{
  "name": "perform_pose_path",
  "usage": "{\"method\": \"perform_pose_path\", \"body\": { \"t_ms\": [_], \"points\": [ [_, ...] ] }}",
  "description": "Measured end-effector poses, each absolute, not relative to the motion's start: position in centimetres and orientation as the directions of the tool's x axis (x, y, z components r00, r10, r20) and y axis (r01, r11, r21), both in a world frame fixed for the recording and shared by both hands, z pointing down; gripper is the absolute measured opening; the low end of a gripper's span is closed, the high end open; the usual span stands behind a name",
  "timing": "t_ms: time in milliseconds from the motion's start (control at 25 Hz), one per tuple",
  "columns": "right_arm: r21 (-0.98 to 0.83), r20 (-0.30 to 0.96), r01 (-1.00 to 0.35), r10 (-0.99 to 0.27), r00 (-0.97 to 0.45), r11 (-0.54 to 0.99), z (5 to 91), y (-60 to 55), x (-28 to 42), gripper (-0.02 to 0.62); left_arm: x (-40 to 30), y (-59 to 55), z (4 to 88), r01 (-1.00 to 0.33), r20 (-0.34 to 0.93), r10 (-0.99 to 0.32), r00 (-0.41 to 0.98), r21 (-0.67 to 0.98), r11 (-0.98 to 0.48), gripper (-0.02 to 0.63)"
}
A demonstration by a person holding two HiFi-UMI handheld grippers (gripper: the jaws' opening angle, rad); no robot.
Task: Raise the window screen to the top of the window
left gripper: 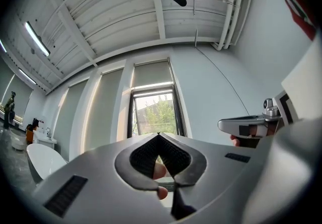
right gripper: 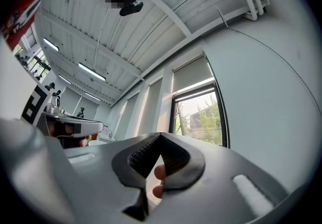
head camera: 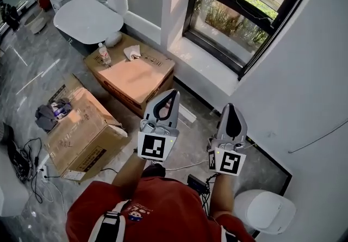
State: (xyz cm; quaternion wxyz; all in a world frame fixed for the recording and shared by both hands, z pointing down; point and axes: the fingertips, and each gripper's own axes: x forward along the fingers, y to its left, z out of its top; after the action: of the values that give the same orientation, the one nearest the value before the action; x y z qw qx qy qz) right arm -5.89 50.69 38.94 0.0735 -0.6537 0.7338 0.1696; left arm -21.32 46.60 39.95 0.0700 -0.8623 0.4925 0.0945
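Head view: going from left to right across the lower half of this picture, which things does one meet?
open cardboard box → left gripper → right gripper → white toilet

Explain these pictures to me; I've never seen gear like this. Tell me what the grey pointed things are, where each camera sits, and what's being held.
No robot here: a person holds two hand tools, a left gripper and a right gripper. The head view comes from a camera on the person's head, looking down. The other two views come from a camera riding on each gripper, looking along its fingers towards the window, whose window screen covers only the top part. Both grippers are shut and hold nothing. On the floor stand a cardboard box with a bottle on it, an open box and a bathtub.
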Motion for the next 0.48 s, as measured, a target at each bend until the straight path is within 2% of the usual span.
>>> {"method": "perform_pose_path", "body": {
  "t_ms": [480],
  "points": [
    [0.159, -0.332, -0.986, -0.937, -0.103, 0.052, 37.0, 41.4, -9.3, 0.009, -25.0, 37.1, 38.6, -0.857, -0.246, -0.829, 0.502, -0.013, -0.515, 0.005]
  ]
}}
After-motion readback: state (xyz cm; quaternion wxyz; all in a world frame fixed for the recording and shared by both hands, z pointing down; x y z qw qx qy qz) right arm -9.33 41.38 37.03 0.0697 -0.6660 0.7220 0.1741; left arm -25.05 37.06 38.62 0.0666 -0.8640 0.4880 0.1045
